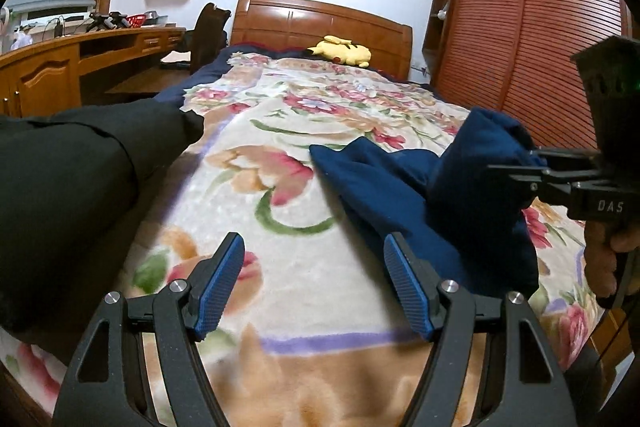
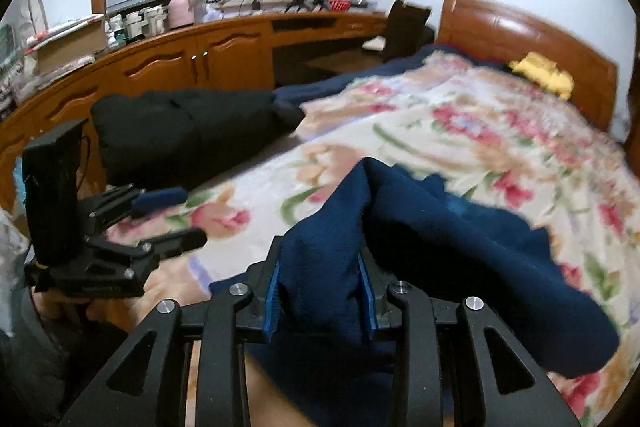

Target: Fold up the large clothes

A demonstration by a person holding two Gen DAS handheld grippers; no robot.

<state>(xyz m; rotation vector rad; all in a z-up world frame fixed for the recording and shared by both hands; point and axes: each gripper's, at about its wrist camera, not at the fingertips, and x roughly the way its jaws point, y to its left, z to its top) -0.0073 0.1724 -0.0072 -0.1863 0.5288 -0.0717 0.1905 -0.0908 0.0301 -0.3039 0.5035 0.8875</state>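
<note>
A navy blue garment [image 1: 404,187] lies bunched on the floral blanket [image 1: 280,131] at the right of the bed. My right gripper [image 2: 322,293] is shut on a thick fold of it [image 2: 320,267] and lifts that part up; it also shows in the left wrist view [image 1: 532,163] at the garment's right side. My left gripper [image 1: 314,283] is open and empty, low over the blanket just left of the garment's near edge. It also shows in the right wrist view [image 2: 176,215], open. A black garment [image 1: 80,163] lies folded on the bed's left side.
A yellow plush toy [image 1: 342,51] lies by the wooden headboard [image 1: 320,19]. A wooden desk [image 1: 80,59] and a chair [image 1: 208,35] stand left of the bed. A slatted wardrobe [image 1: 520,39] stands right. The bed's foot edge is near me.
</note>
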